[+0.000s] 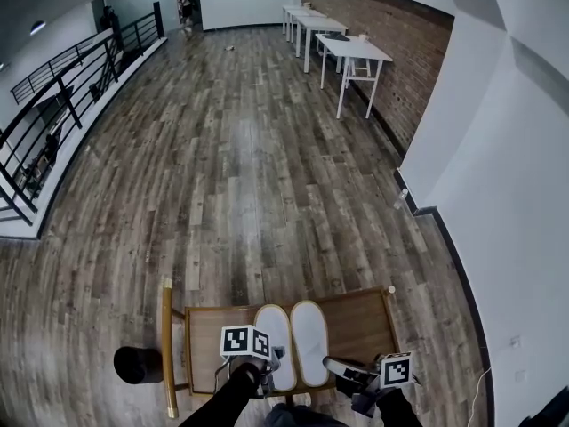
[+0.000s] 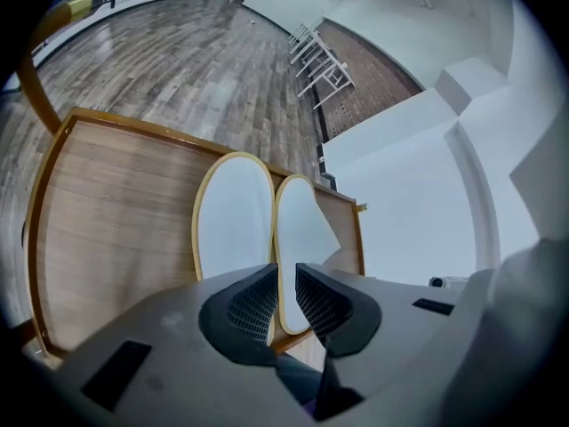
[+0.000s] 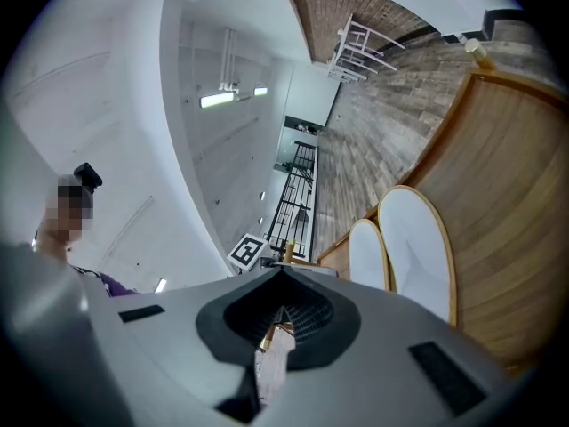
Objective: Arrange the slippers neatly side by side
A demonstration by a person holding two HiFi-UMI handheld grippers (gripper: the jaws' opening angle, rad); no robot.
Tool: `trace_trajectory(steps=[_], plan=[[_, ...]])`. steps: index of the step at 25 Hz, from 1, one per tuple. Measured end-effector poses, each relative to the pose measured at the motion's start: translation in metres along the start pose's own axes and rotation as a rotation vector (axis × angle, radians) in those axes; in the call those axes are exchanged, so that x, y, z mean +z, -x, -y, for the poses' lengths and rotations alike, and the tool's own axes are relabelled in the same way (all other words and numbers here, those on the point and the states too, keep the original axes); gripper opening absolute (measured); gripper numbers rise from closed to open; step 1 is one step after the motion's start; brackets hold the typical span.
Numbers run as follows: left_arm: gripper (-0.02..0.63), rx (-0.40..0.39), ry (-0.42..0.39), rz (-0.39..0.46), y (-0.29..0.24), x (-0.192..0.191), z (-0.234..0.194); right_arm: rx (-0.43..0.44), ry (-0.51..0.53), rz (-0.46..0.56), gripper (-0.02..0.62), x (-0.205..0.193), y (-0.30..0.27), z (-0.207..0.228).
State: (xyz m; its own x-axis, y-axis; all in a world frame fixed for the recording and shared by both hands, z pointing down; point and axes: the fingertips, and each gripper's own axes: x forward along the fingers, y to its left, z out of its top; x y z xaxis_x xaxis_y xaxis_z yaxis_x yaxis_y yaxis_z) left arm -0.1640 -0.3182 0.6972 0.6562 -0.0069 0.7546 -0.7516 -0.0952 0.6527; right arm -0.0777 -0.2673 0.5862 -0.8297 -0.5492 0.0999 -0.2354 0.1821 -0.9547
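Two white slippers with yellow rims lie flat and side by side on a small wooden table, toes pointing away. The left slipper touches the right slipper along its length. My left gripper hovers at their heel ends with a narrow gap between its pads, through which the right slipper's heel shows; nothing is pressed between them. My right gripper is shut and empty, near the table's front edge to the right of the slippers.
The table has a raised rim and a yellow side rail. A black round object stands on the floor at its left. White tables line the brick wall far back; a black railing runs at left, a white wall at right.
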Motion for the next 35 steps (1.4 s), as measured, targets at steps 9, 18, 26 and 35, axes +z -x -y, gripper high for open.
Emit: trace_trajectory(steps=[9, 18, 26, 35], plan=[[0.037, 0.194, -0.118, 0.349, 0.034, -0.028, -0.018, -0.138, 0.094, 0.001, -0.003, 0.007, -0.011, 0.018], [0.000, 0.293, -0.277, 0.611, 0.061, -0.022, 0.007, -0.389, 0.273, 0.059, -0.003, 0.022, -0.039, 0.029], [0.000, 0.288, -0.295, 0.708, 0.079, -0.023, 0.028, -0.559, 0.488, 0.109, -0.003, 0.019, -0.042, 0.015], [0.000, 0.301, -0.316, 0.713, 0.080, -0.031, 0.028, -0.658, 0.547, 0.046, -0.003, 0.005, -0.036, 0.022]])
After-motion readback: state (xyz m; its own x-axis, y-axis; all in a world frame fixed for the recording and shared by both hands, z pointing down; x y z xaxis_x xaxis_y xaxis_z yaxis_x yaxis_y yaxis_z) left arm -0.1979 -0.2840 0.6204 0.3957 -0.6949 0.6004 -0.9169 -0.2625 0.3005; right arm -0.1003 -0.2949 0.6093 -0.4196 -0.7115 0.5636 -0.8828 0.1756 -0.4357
